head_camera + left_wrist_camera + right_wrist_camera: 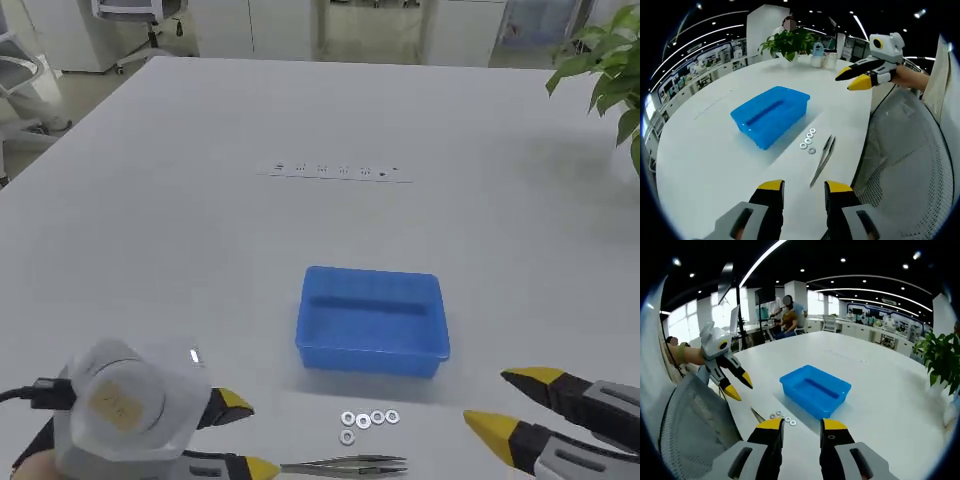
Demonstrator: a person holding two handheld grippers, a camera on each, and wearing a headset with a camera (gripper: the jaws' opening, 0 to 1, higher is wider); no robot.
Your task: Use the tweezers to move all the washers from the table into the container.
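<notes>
A: Tongs first. State?

B: left gripper (245, 435) low at the near-left corner of the head view, jaws parted, nothing between them. right gripper (495, 398) at the near right, jaws spread too, holding nothing. Both sit above the white table (200, 250), not touching it as far as I can tell.

A: And the tweezers?

B: tweezers (345, 464) lie flat on the table at the near edge, just beside the left gripper's lower jaw tip, apart from it. In the left gripper view they run straight ahead of the gap between the jaws. The right gripper is well off to their other side.

A: Washers?

B: Five washers (365, 420), small and silvery, on the table just beyond the tweezers. Four in a short row, the fifth under the row's left end. They lie between the two grippers, touched by neither.

A: Container?

B: Blue rectangular container (370, 355), open-topped, upright, just behind the washers. Its blue floor shows bare across the inside. All five washers are outside it, near its front wall.
</notes>
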